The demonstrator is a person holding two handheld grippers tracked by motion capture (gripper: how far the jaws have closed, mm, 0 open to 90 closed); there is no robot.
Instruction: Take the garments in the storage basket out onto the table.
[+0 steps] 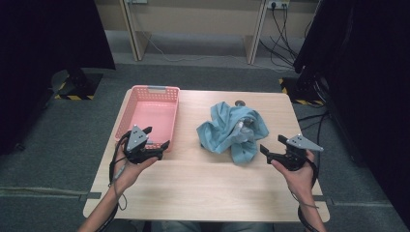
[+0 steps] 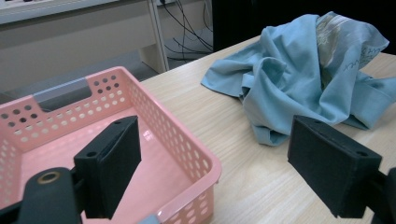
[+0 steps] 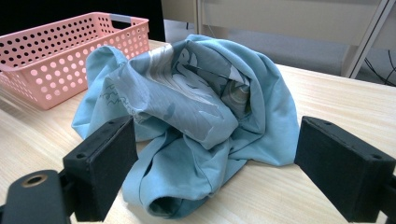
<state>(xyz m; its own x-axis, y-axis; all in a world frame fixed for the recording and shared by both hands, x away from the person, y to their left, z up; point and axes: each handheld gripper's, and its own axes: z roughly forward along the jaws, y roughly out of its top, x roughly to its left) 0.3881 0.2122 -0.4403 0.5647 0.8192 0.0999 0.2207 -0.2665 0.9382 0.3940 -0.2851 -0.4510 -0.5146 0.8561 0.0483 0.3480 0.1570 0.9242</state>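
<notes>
Light-wood desk (image 1: 203, 186) with a crumpled blue garment (image 1: 233, 131) right of centre and a pink perforated basket (image 1: 126, 112) at the far left corner, its rim close to the left desk edge. Bare wood separates garment from basket and spans the whole near half. Left gripper (image 1: 155, 139) hovers over the basket's near rim, jaws spread wide and empty. Right gripper (image 1: 271, 145) sits just beside the garment's right side, jaws likewise parted, holding nothing, near the right desk edge.

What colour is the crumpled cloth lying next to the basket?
The cloth is light blue, with a pale printed design on part of it; the right gripper view shows it best.
</notes>
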